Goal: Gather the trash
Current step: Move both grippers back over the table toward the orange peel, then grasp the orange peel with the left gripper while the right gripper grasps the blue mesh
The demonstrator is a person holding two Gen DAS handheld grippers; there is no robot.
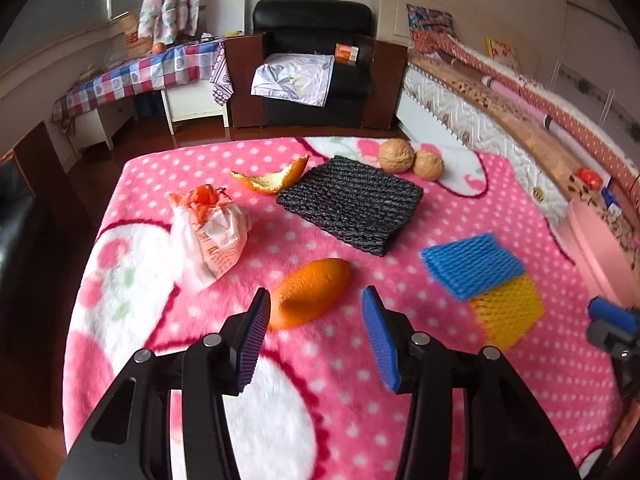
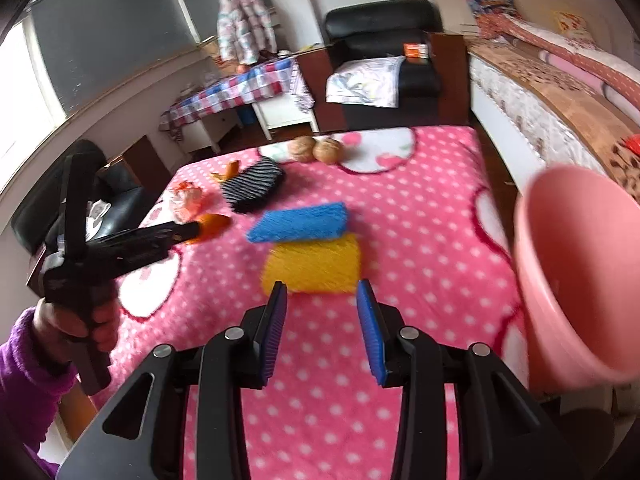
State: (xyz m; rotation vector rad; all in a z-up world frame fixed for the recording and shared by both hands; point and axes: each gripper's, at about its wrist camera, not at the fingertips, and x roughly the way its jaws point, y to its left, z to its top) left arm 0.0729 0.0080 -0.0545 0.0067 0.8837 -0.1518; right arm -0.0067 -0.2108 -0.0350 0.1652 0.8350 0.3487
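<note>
On the pink dotted blanket (image 1: 440, 360) lie a large orange peel (image 1: 310, 292), a smaller curled peel (image 1: 272, 178), a knotted plastic bag (image 1: 210, 232), a black foam net (image 1: 352, 202), a blue foam net (image 1: 472, 266) over a yellow foam net (image 1: 506, 310), and two walnuts (image 1: 412, 158). My left gripper (image 1: 316, 312) is open, its fingers on either side of the large peel's near end. My right gripper (image 2: 322, 300) is open and empty, just short of the yellow net (image 2: 312, 264). A pink bin (image 2: 576, 272) stands at the right.
The blanket (image 2: 420, 220) covers a table. A bed (image 1: 500, 120) runs along the right. A black armchair (image 1: 316, 64) and a side table with a checked cloth (image 1: 140, 80) stand behind. The left gripper, held in a hand, shows in the right wrist view (image 2: 100, 252).
</note>
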